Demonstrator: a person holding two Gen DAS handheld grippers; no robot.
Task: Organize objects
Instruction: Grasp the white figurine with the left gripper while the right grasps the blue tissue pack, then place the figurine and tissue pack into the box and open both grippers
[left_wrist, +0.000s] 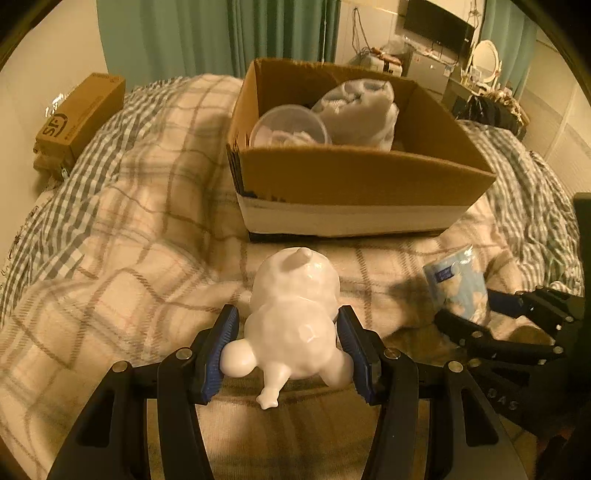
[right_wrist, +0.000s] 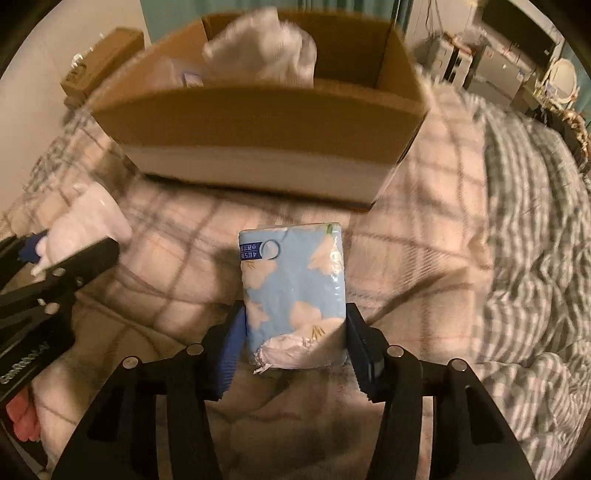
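Observation:
My left gripper (left_wrist: 288, 325) is shut on a white animal figurine (left_wrist: 291, 317), holding it above the plaid blanket in front of the open cardboard box (left_wrist: 354, 177). My right gripper (right_wrist: 295, 332) is shut on a blue tissue pack (right_wrist: 295, 291), also in front of the box (right_wrist: 258, 122). The tissue pack (left_wrist: 458, 288) and right gripper show at the right in the left wrist view. The figurine (right_wrist: 88, 229) shows at the left in the right wrist view. The box holds a clear plastic container (left_wrist: 288, 125) and a white plastic bag (left_wrist: 358, 110).
The plaid blanket (left_wrist: 147, 240) covers the bed, with a green checked cover (right_wrist: 535, 221) to the right. A small brown carton (left_wrist: 77, 118) stands at the far left by the wall. Green curtains, a TV and a dresser with a mirror (left_wrist: 484, 59) are behind.

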